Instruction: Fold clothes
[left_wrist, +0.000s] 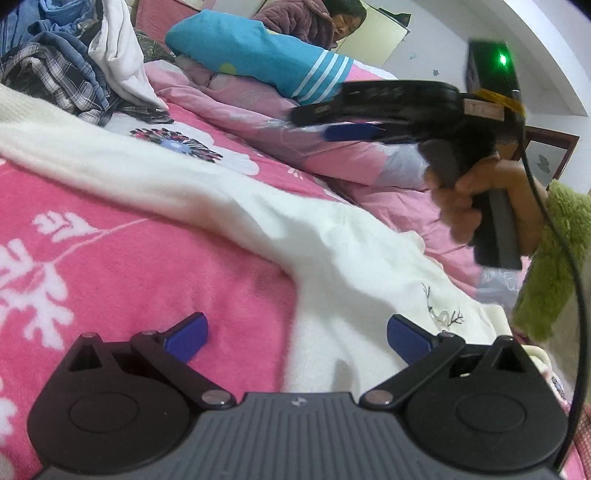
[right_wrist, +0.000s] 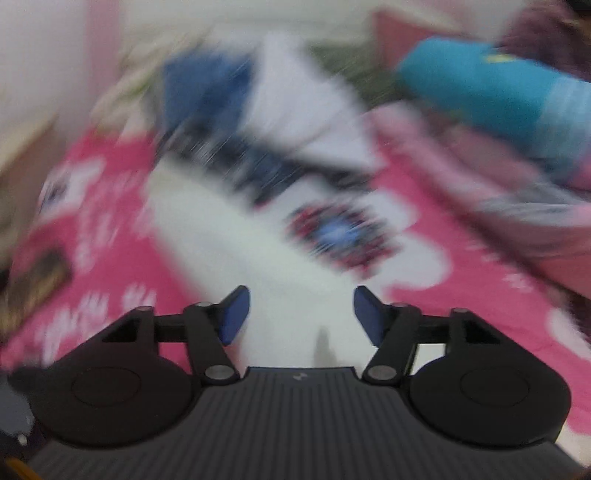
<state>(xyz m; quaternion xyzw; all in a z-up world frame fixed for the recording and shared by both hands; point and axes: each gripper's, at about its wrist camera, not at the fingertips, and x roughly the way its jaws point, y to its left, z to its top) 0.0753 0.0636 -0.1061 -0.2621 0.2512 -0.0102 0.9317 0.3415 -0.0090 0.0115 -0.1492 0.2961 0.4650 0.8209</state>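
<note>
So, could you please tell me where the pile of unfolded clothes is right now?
In the left wrist view, the pile of clothes sits at the top left on the pink bedspread, beyond the white sweater and left of the blue pillow.

A home bedroom — the whole work surface is a bed under a pink floral blanket (left_wrist: 122, 258), with a rumpled pink quilt (left_wrist: 258, 110), a teal striped pillow (left_wrist: 255, 62) and a heap of unfolded clothes (left_wrist: 66, 70) — plaid, denim, white.
</note>
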